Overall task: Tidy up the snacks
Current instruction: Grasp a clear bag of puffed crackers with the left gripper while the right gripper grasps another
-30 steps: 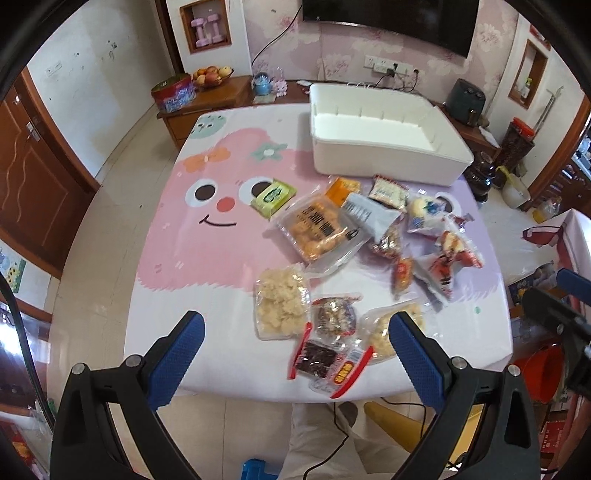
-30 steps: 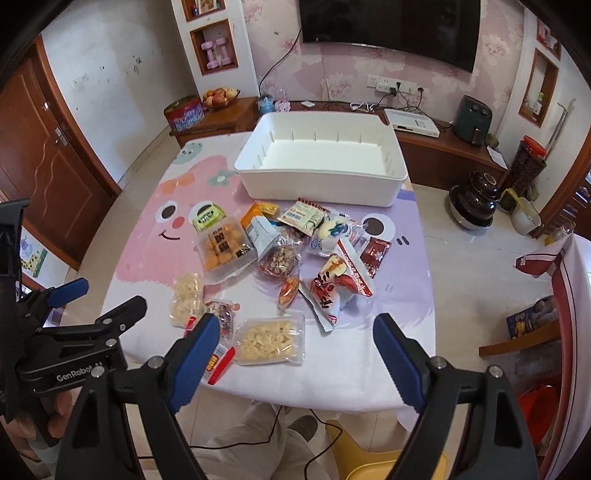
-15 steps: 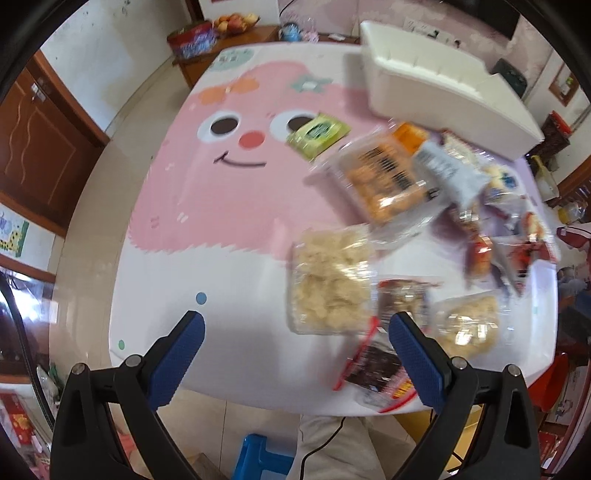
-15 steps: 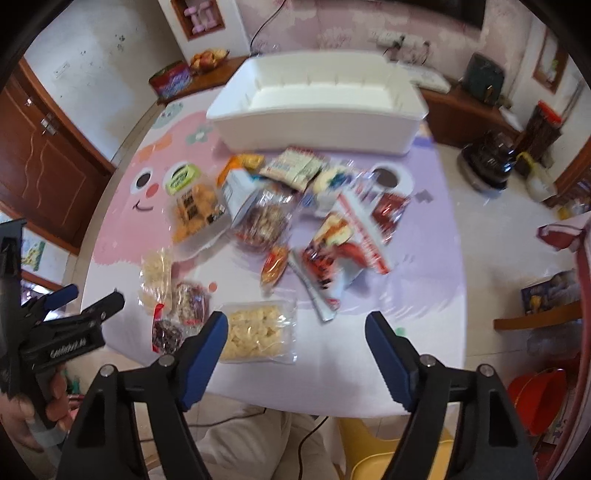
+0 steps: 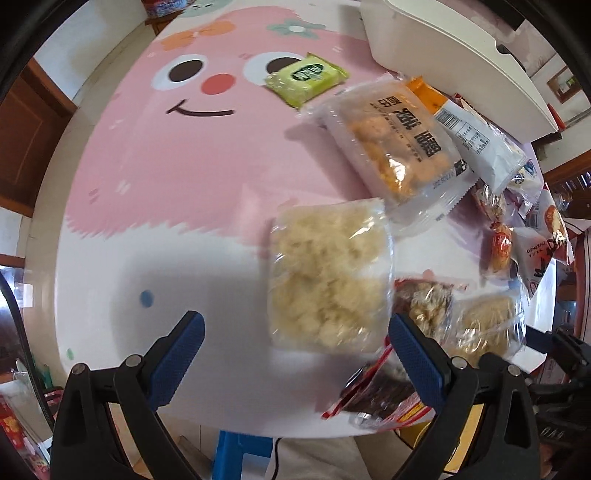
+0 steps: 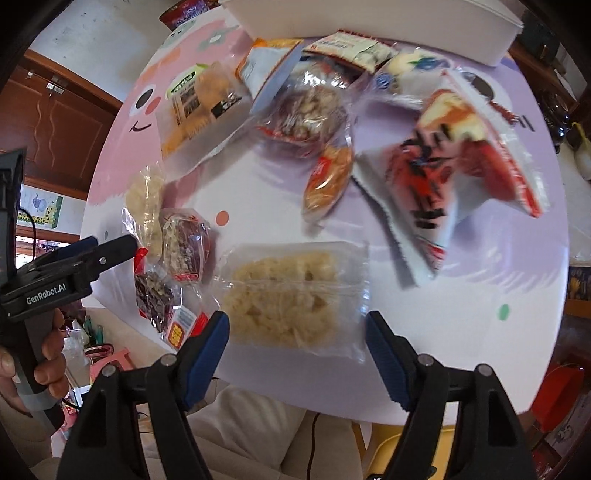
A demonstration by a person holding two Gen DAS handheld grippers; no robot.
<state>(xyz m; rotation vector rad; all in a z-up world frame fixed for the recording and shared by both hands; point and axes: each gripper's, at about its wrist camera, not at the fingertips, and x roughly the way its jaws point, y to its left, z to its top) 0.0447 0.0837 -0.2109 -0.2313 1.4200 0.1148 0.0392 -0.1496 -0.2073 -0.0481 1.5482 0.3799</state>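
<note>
Several snack packs lie on a table with a pink cartoon-face cloth [image 5: 147,192]. My left gripper [image 5: 295,347] is open, low over the near edge, with a clear bag of pale puffed snacks [image 5: 328,273] just ahead between its fingers. My right gripper [image 6: 297,343] is open, a second clear bag of pale snacks [image 6: 291,295] just ahead of it. The white bin [image 5: 443,48] stands at the far side, its rim in the right wrist view [image 6: 388,22]. The left gripper shows in the right wrist view [image 6: 103,251], beside the first bag.
Around lie a green pack [image 5: 306,79], an orange-snack bag [image 5: 395,144], nut bars [image 6: 184,247], a red-and-white bag [image 6: 450,162] and an orange candy pack [image 6: 327,181]. The table's near edge is just under both grippers. A wooden door [image 6: 62,125] is at left.
Both grippers have dropped and moved forward toward the table, each closing in on a bag of pale snacks. Both stay open. The packs have not moved.
</note>
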